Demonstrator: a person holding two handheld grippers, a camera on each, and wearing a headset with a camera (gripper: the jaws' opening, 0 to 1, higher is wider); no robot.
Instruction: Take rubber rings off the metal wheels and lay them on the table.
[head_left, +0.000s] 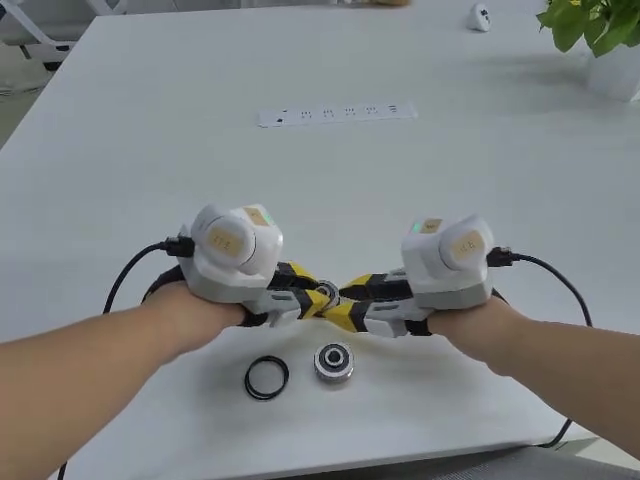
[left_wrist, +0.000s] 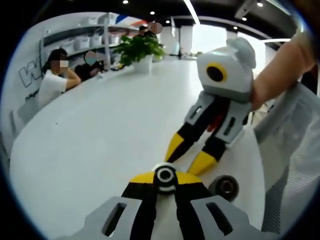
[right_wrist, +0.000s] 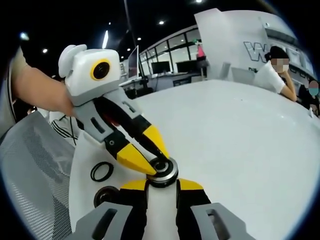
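We judge the metal wheel (head_left: 325, 293) to be small, hard and dense, with smooth sides that could slip from flat pads, so it wants gripping squarely across its body. Its dark outer band (right_wrist: 175, 174) reads as a rubber ring not yet removed. It should be soft and stretchy, best pinched at the outer edge and rolled off. The wheel is held above the desk (head_left: 400, 180) at lower centre of the head view, where the two sets of yellow tips meet. The left hand-held gripper (right_wrist: 152, 159) is clenched almost closed on the wheel's edge, though we cannot tell whether it bites rubber or metal. The right hand-held gripper (left_wrist: 186, 161) has its jaws parted and flanking the wheel, so it appears to grasp it too. Below them on the desk lie a loose rubber ring (head_left: 266, 377) and, just to its right and not touching it, a second wheel (head_left: 334, 362).
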